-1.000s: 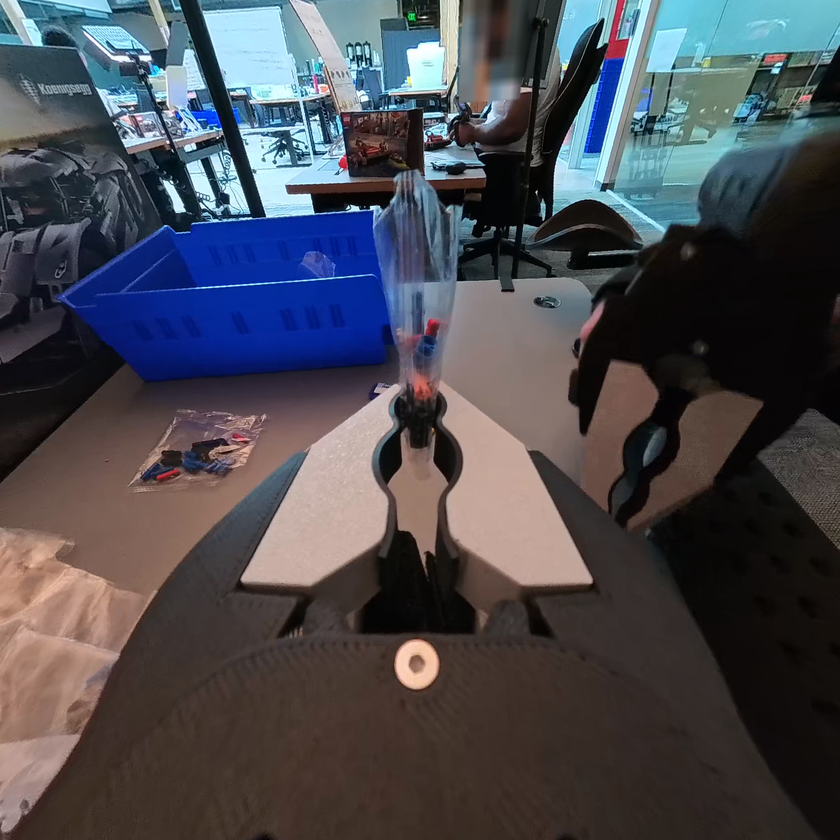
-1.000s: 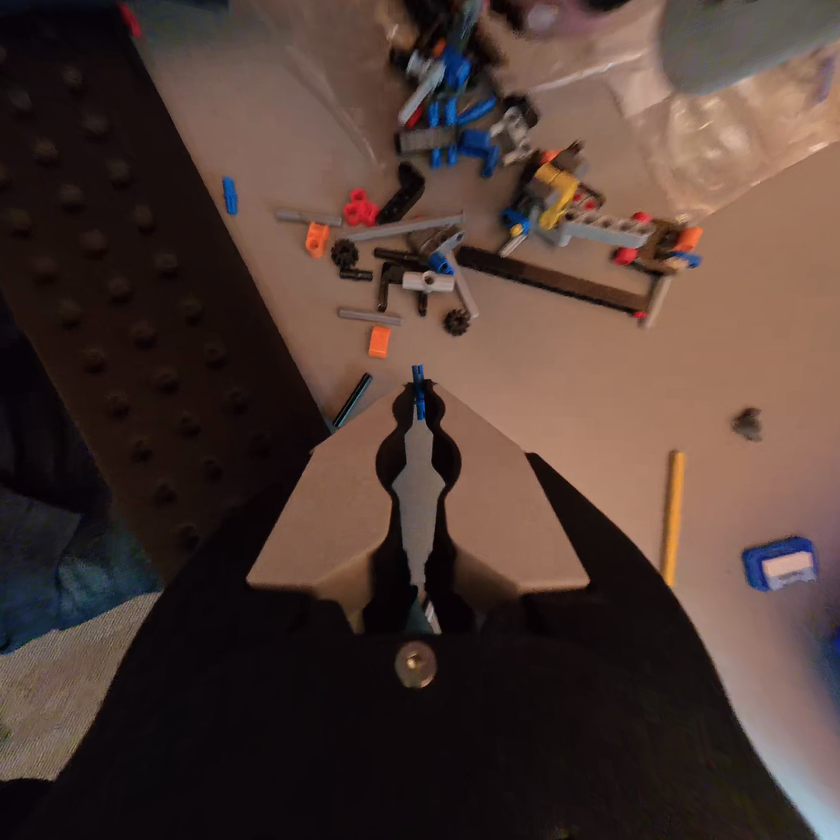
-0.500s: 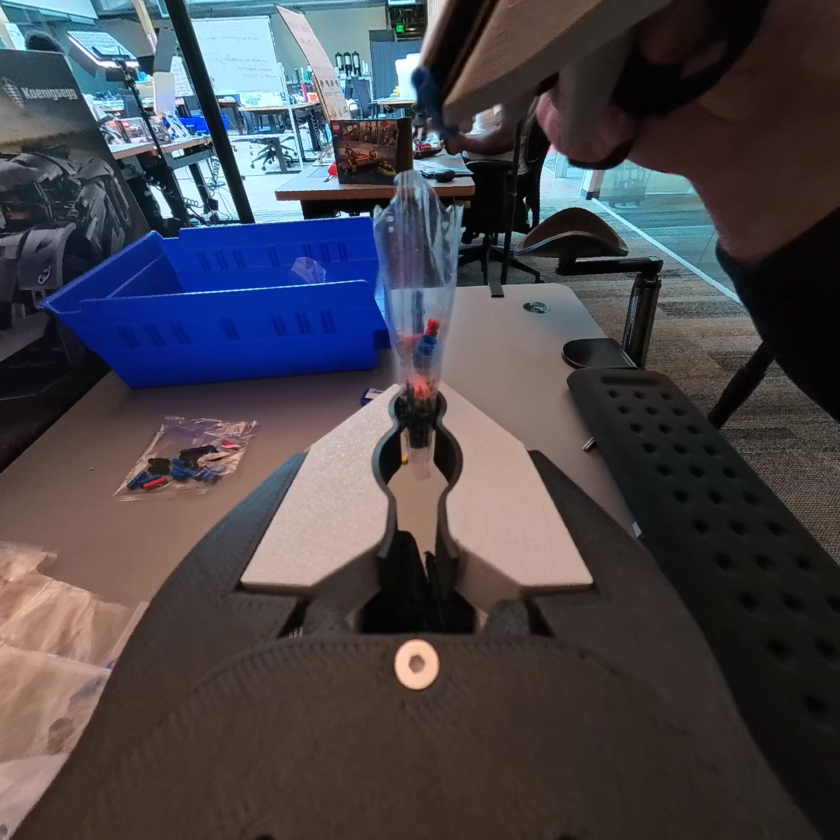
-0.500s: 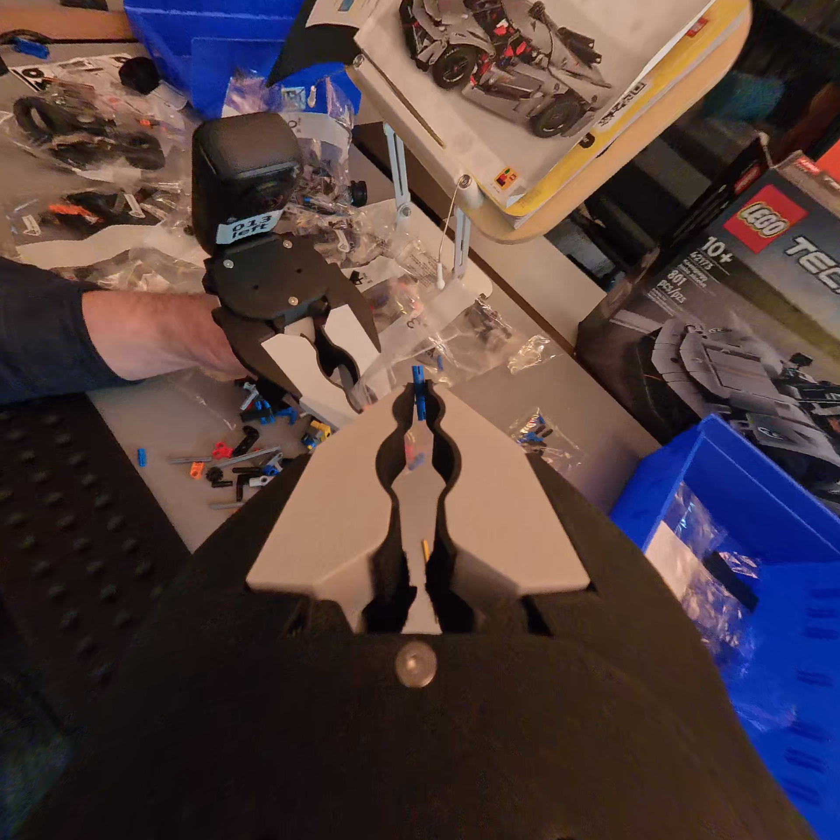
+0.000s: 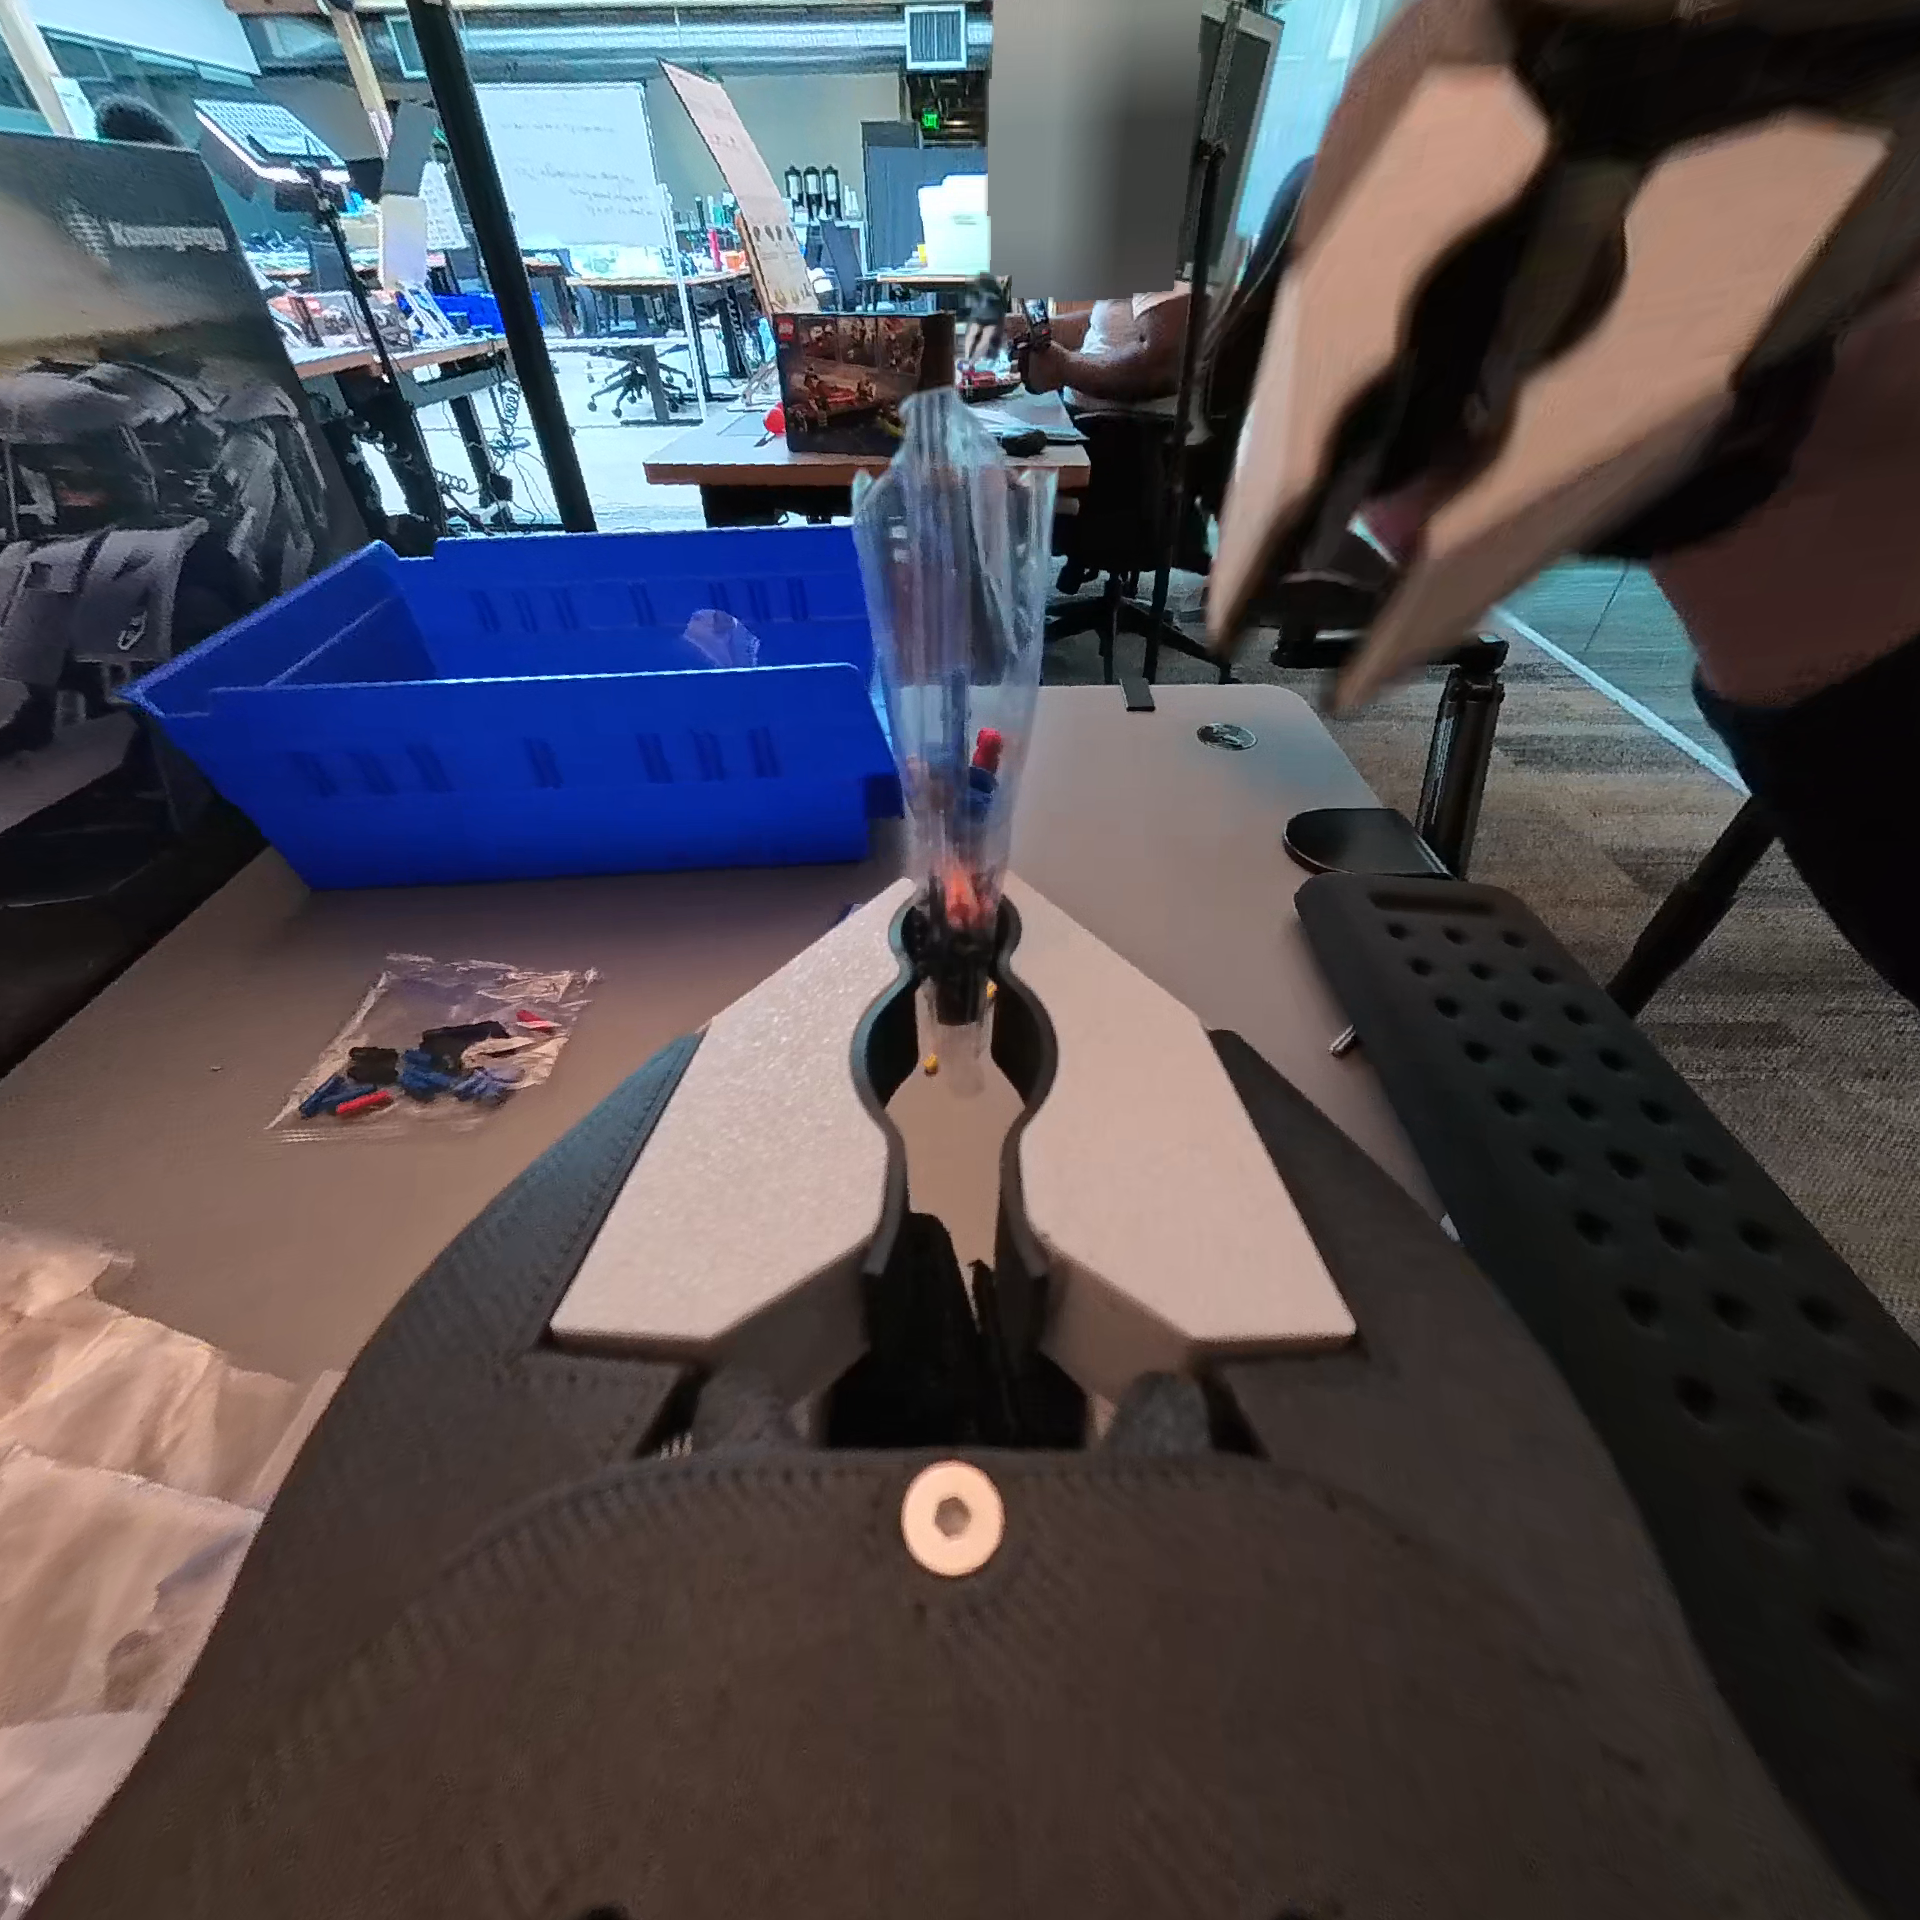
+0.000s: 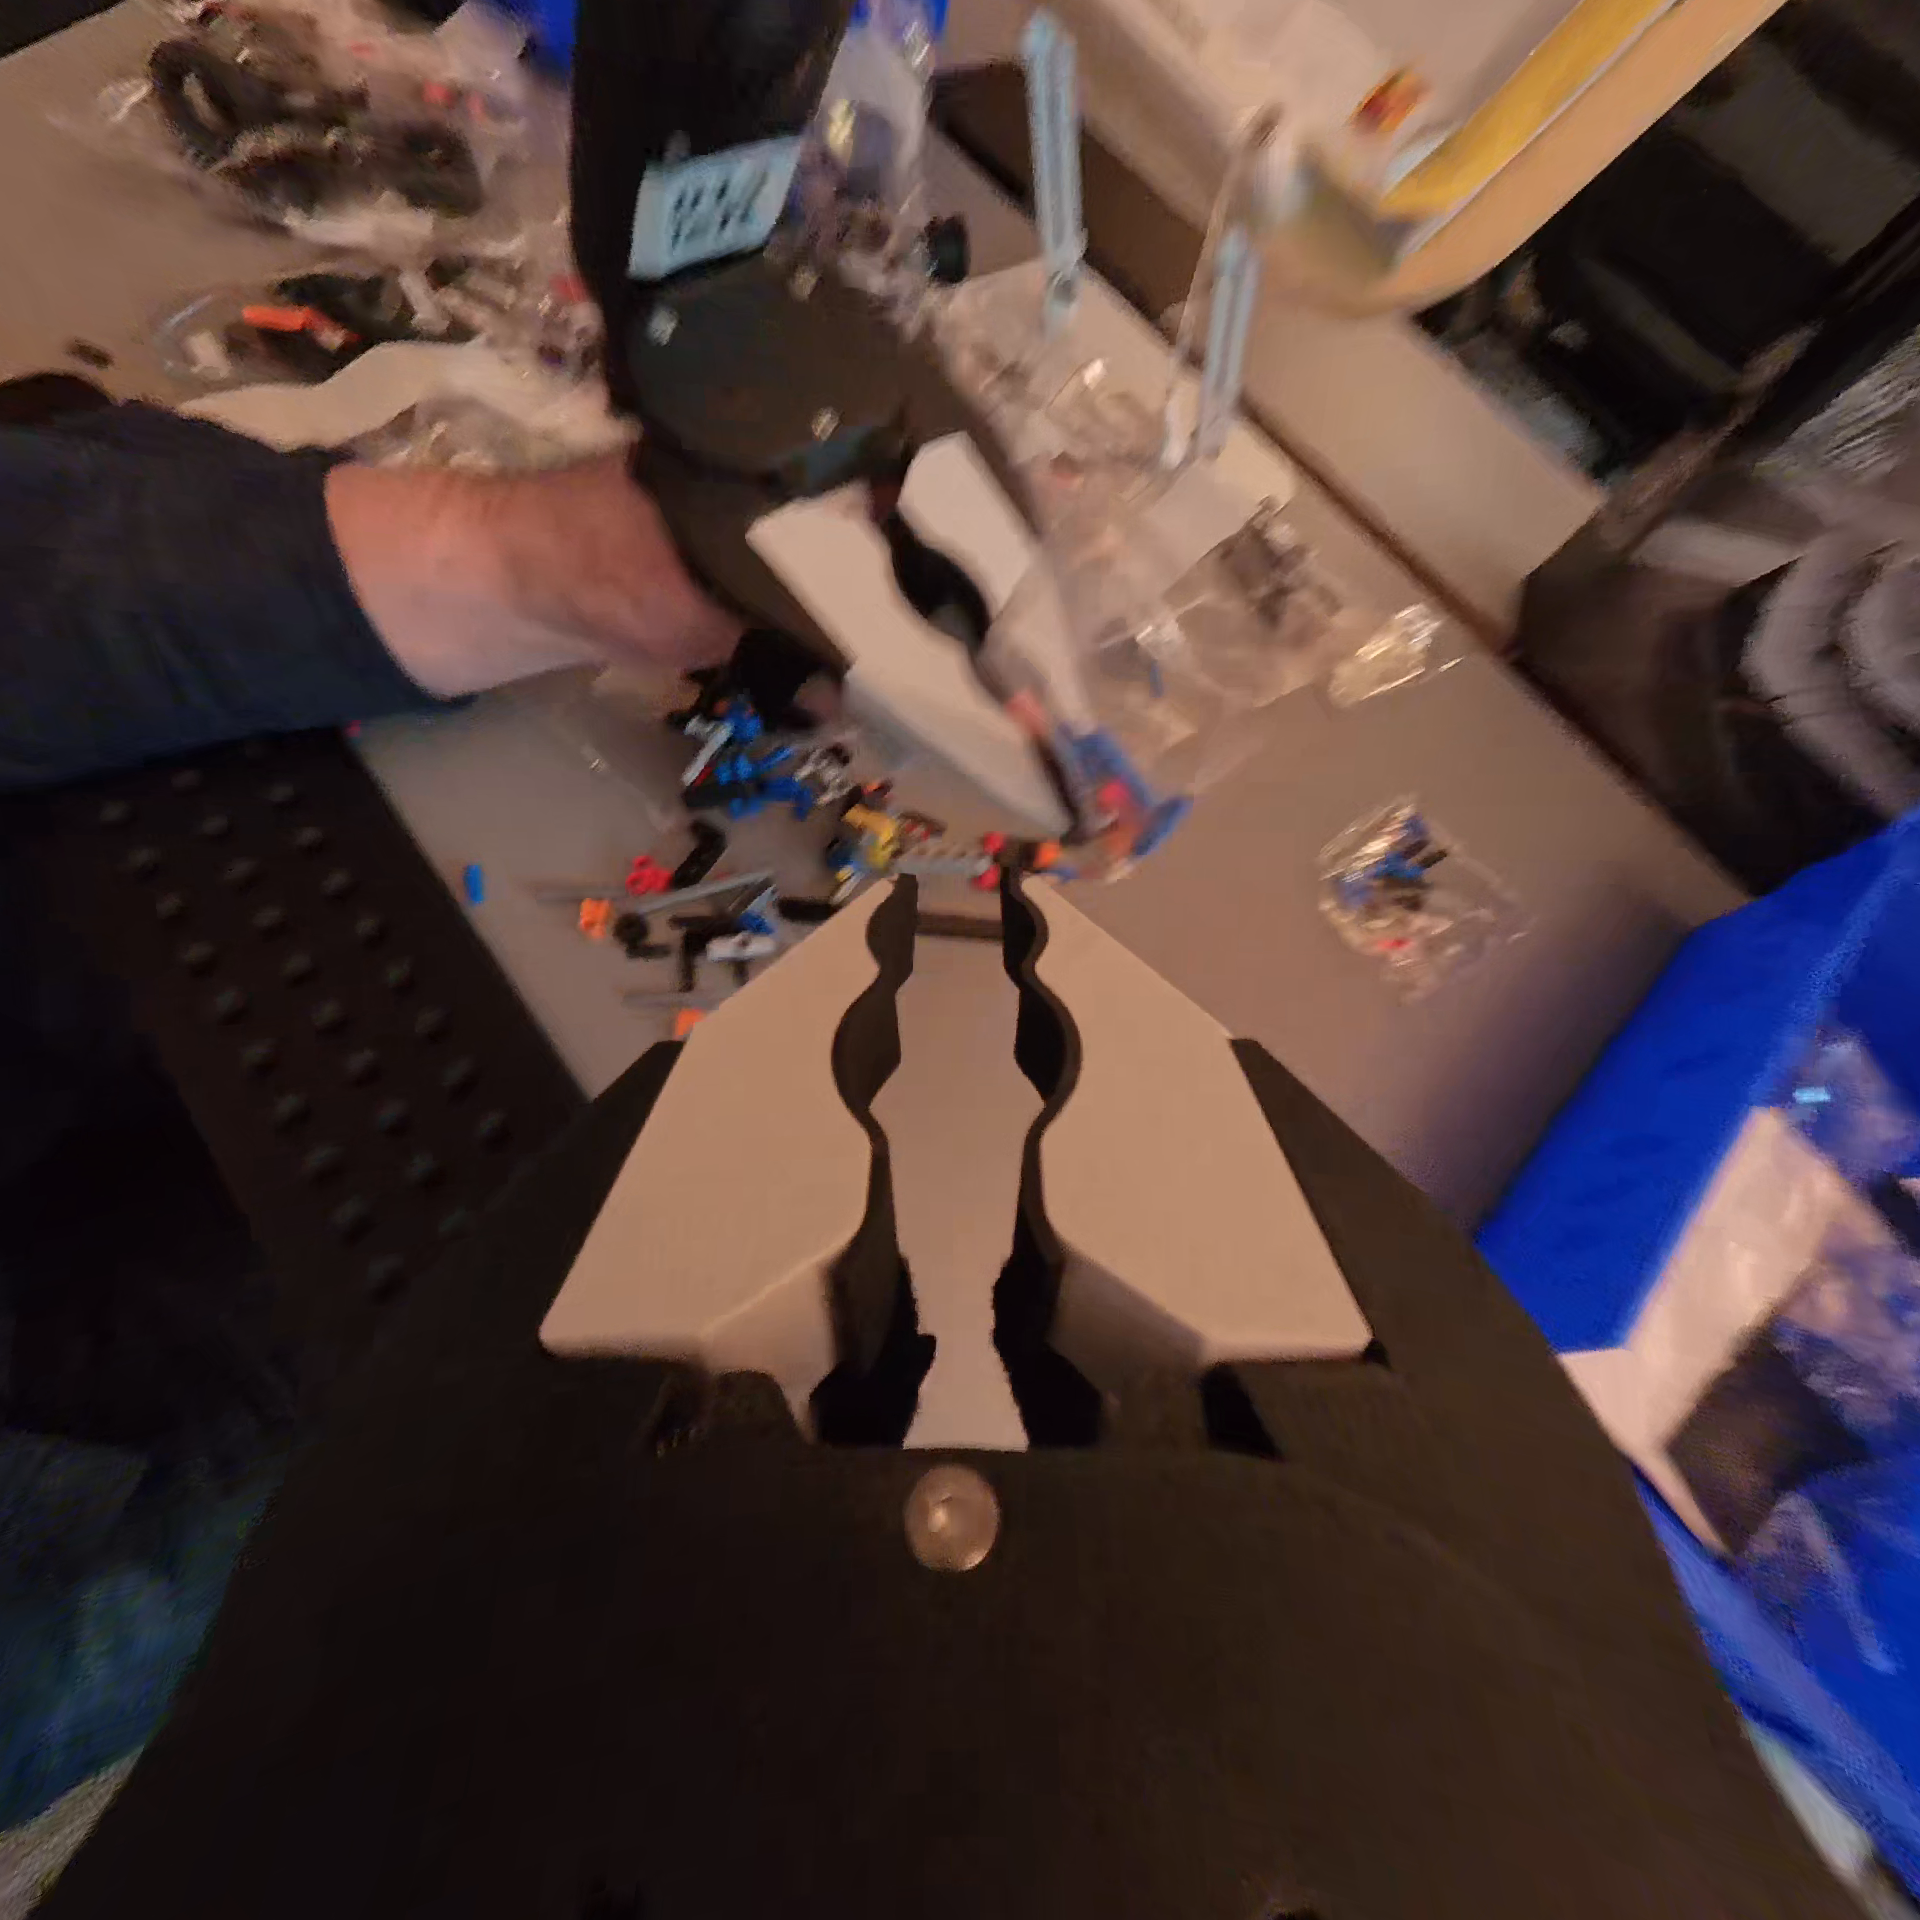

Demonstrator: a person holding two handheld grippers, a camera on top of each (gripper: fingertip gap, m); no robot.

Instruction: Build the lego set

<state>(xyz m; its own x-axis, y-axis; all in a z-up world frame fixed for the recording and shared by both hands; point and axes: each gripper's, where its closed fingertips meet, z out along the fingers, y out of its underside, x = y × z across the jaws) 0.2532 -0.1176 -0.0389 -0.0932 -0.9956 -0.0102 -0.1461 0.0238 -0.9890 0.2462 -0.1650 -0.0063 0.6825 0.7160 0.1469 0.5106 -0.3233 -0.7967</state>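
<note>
My left gripper [image 5: 954, 925] is shut on the lower end of a clear plastic bag [image 5: 951, 644] that holds small red, blue and black lego pieces and stands upright from the jaws. My right gripper [image 6: 956, 883] is open and empty, its tips close to the bag [image 6: 1132, 623]. It also shows blurred at the upper right of the left wrist view [image 5: 1288, 665], jaws apart. The left gripper [image 6: 1039, 810] shows in the right wrist view, held by a hand [image 6: 520, 582]. Loose lego pieces [image 6: 707, 914] and a partly built assembly [image 6: 894, 836] lie on the table below.
A blue bin [image 5: 520, 727] stands at the back left of the table. A small sealed bag of parts [image 5: 436, 1049] lies in front of it, seen too in the right wrist view [image 6: 1392, 883]. A black perforated pad [image 5: 1610, 1195] borders the right edge. Crumpled plastic [image 5: 83, 1455] lies at the lower left. Spacing between my two grippers at the tips: around 6 cm.
My right gripper held a small blue pin and now is open without it. It has swung from above the pieces toward the bag. The left gripper has kept its hold.
</note>
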